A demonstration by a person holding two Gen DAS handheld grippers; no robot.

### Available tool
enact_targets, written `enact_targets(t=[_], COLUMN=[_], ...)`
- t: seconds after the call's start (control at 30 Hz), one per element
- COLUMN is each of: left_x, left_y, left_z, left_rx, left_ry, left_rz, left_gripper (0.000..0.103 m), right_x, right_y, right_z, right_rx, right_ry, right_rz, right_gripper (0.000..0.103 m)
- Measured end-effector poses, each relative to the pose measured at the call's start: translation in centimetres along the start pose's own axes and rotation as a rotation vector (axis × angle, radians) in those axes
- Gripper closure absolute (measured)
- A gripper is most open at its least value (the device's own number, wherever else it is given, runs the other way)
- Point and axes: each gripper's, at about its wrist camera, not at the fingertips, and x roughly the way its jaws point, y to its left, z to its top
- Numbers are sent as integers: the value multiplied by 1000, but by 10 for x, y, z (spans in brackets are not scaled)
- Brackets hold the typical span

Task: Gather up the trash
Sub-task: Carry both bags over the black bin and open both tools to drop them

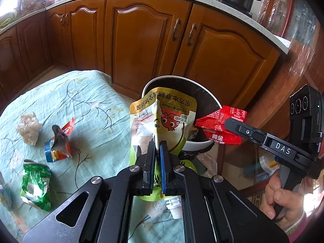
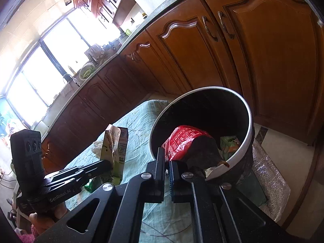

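Note:
My left gripper [image 1: 157, 144] is shut on a yellow-green spouted pouch [image 1: 164, 113], held upright just in front of the white-rimmed trash bin [image 1: 199, 144]. My right gripper [image 2: 167, 161] is shut on a red wrapper [image 2: 183, 139] and holds it over the bin's rim [image 2: 250, 121]. The red wrapper also shows in the left wrist view [image 1: 220, 121], at the bin's right edge. The pouch shows in the right wrist view [image 2: 116, 147], left of the bin. Green trash [image 2: 229, 143] lies inside the bin.
On the green floral cloth [image 1: 85, 105] lie a crumpled tissue [image 1: 29, 128], an orange-blue wrapper [image 1: 59, 143] and a green wrapper [image 1: 37, 185]. Wooden cabinets [image 1: 141, 36] stand behind the bin. A foil-covered surface [image 2: 269, 180] lies right of the bin.

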Motion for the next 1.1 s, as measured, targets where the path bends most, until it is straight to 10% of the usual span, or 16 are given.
enact_targets(t=[0.87,1.1], left_x=[87,93], left_y=[-36,-41], left_z=[61,66], left_rx=[89,90], left_ry=[120,139], left_rz=[33,23], left_gripper=[99,93], right_x=[51,55], right_y=[-28,-35], right_z=[40,45], right_rx=[-12,8], right_ry=[105,110], right_rz=[-73,-83], right_gripper=[99,74])
